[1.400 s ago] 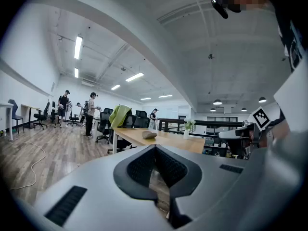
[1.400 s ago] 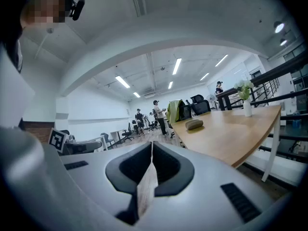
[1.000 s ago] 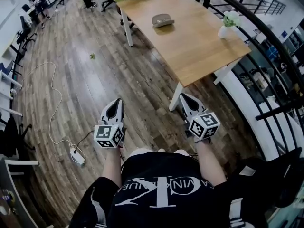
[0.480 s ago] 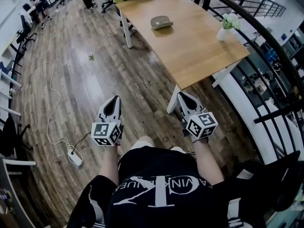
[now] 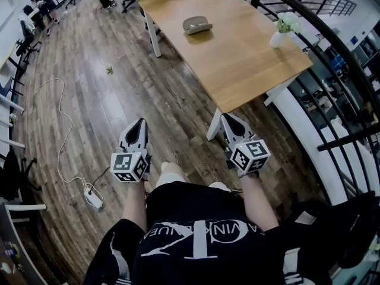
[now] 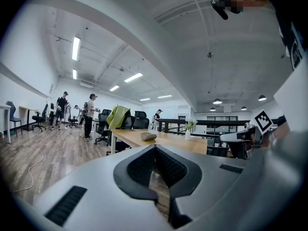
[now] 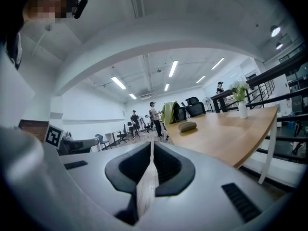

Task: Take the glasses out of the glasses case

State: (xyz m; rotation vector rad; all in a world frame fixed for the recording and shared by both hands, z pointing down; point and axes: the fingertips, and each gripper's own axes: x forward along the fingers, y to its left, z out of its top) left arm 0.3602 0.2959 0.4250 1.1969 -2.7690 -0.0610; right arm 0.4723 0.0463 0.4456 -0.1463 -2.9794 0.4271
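Nothing of the task looks done yet; by the pictures it is at the approach stage.

At the left, a white cable [image 5: 59,129] lies along the wooden floor [image 5: 119,100], which has no part in the job. The left claw [image 5: 138,123] is held out in front of the person at about waist height, over the floor and short of the worktop [image 5: 249,64]. Its own view shows its tips pressed together with nothing between them [image 6: 155,148].

The glasses case [image 5: 197,24] lies near the far end of the worktop, nearer its left edge than its right. It looks closed, and no glasses show anywhere. Both claws are well apart from it; in each claw's view it is only a small lump on the wood [image 6: 148,136] [image 7: 187,126].

The right claw [image 5: 224,119] is near the worktop's near corner, above the floor, its tips likewise pressed together and empty [image 7: 151,146]. A white vase [image 5: 278,38] with flowers stands at the right edge.

All of the task is left to do: getting to the case, steadying it, opening the lid and lifting the glasses out.
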